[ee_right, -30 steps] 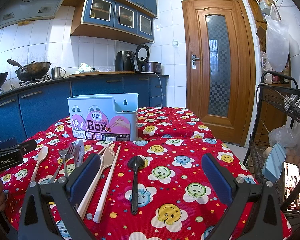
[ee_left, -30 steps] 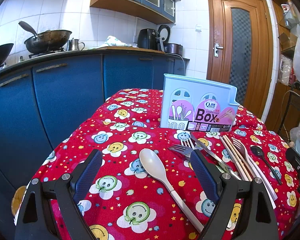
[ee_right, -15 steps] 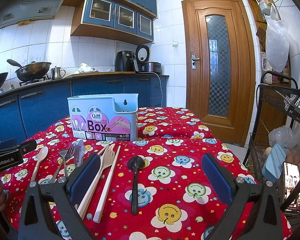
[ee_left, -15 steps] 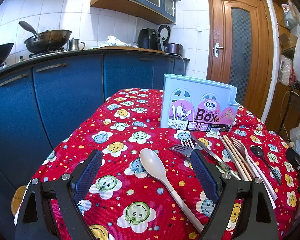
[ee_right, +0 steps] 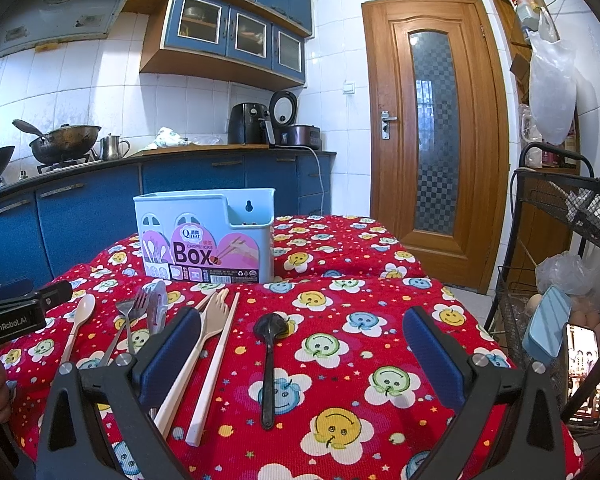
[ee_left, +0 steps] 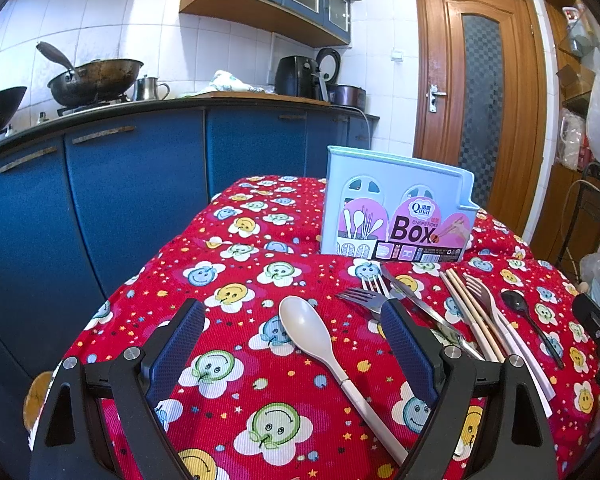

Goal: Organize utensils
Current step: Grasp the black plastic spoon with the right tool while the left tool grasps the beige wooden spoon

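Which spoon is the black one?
The small black spoon, lying between the open right gripper's fingers. The other spoon, far left, is cream-coloured.

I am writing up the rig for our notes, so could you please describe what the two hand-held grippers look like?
Both look alike: the left hand-held gripper and the right hand-held gripper each have a black frame with silver bolts and two fingers faced with dark blue textured pads. Seen from the right wrist view, the left one's black body carries white "GenRobot.AI" lettering.
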Demonstrator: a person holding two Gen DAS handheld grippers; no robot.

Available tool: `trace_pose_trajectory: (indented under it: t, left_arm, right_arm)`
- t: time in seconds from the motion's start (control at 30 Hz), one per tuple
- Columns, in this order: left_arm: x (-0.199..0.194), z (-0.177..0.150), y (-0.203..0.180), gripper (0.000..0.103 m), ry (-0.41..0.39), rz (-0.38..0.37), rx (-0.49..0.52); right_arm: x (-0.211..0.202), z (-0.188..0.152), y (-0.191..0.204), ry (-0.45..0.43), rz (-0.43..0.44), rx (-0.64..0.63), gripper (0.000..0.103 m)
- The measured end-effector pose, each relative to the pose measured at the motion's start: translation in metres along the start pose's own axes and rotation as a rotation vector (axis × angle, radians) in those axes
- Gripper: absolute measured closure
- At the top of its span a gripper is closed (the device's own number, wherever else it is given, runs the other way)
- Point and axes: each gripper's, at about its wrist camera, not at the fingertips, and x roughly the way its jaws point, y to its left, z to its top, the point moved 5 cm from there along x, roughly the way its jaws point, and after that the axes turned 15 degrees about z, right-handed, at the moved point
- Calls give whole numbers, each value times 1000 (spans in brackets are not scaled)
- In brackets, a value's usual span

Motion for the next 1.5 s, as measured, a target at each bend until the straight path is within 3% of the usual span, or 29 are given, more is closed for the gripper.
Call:
trace_pose_trajectory:
  t: [0.13,0.63,0.93,1.0,1.2,1.33,1.5]
  left_arm:
    - [2,-1,-1,13,23,1,11]
    - [10,8,2,13,136,8,118]
    - [25,7,1,13,292,-21,212]
    - [26,7,-1,14,324,-29,227]
    - [30,4,-20,32,471,-114,301]
    - [28,-6,-36,41,576,-174,353]
    - [36,-18,-41,52,672,-169,338]
  right_arm:
    - [4,-3,1,33,2,2,0]
    - [26,8,2,294,69,14,1]
    - [48,10,-6,514,109,35,17]
    - [54,9,-6,570,126,29,25]
    - [73,3,-5,743,181,47,47]
    - [83,1,-7,825,180,40,55]
    - [92,-3,-7,896,182,48,68]
